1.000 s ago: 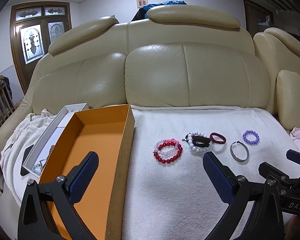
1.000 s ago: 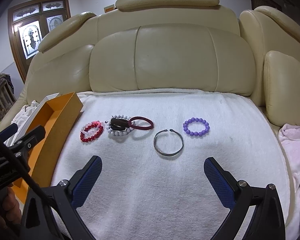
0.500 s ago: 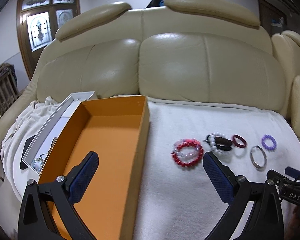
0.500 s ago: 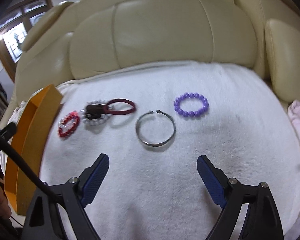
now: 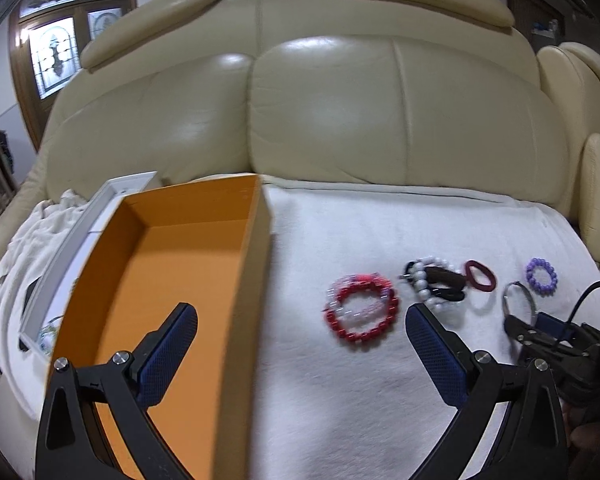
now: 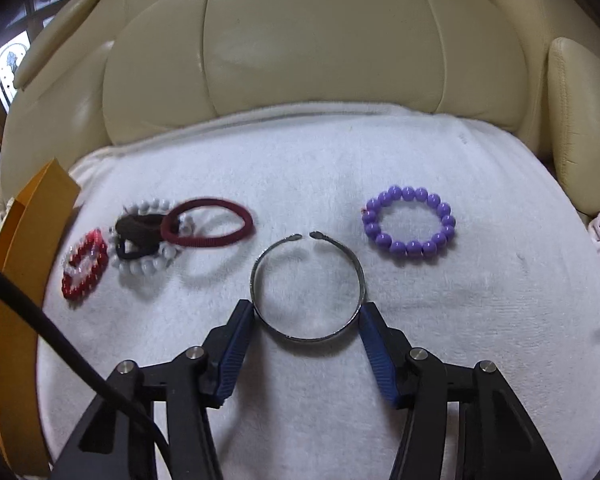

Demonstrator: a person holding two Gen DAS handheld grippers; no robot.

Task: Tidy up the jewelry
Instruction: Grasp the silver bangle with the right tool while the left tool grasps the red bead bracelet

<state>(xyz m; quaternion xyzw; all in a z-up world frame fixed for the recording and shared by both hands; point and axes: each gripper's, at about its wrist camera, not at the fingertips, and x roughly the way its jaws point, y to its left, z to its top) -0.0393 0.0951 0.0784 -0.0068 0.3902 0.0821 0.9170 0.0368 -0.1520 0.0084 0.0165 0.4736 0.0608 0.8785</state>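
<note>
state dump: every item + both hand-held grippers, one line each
orange box: open, empty
silver cuff bangle: flat on towel, between right jaws
purple bead bracelet: flat, untouched
maroon hair tie: overlapping white bead bracelet
red bead bracelet: flat, near box
right hand-held gripper: closing on bangle
left hand-held gripper: open, empty

Four bracelets (image 6: pixel 409 221) (beaded mostly) — one box (image 5: pixel 172 280)

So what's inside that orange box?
Nothing visible: the orange box shows only bare floor and walls. Its near end is covered by the left claw, so that part stays unseen.
</note>
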